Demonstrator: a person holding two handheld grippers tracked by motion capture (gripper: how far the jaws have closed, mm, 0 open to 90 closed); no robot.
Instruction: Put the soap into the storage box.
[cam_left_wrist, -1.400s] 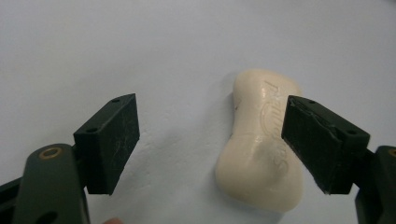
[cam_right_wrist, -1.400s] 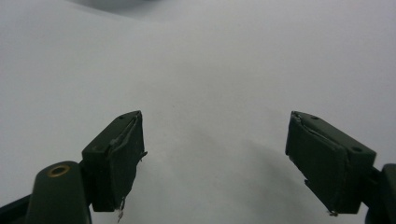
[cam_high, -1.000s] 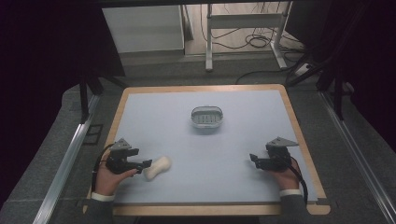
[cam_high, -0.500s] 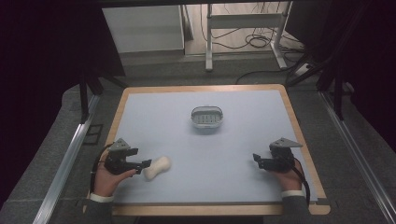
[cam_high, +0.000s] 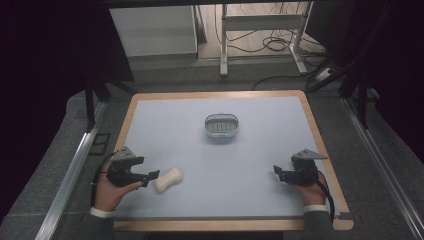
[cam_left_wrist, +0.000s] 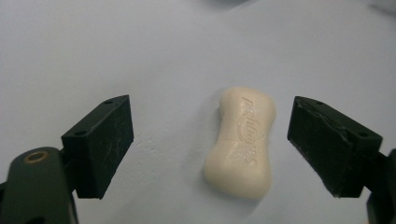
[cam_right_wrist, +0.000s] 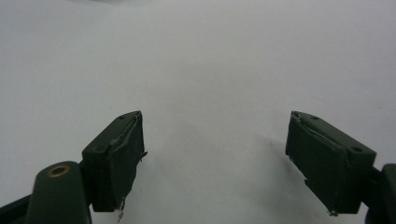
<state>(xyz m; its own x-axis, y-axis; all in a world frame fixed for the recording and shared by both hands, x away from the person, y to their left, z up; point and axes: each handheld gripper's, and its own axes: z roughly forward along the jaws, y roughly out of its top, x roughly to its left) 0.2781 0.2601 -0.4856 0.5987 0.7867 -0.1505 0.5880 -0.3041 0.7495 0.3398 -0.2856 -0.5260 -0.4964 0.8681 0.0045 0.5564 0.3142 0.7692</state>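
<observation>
A cream, waisted bar of soap (cam_high: 168, 179) lies flat on the pale blue table top at the front left. My left gripper (cam_high: 152, 176) sits just left of it, jaws pointing at it. In the left gripper view the soap (cam_left_wrist: 243, 140) lies between and beyond the two black pads (cam_left_wrist: 100, 144), which stand wide apart and touch nothing; these jaws have just been opening further. My right gripper (cam_high: 278, 173) rests at the front right, and the right gripper view has its pads (cam_right_wrist: 116, 158) spread open over bare table.
A small grey soap dish (cam_high: 221, 125) stands near the table's middle, toward the back. A wooden rim (cam_high: 320, 135) borders the table. Metal rails run along both sides, and desk legs and cables sit beyond the far edge.
The left gripper has lifted slightly beside the soap. The soap and the right gripper stay where they were.
</observation>
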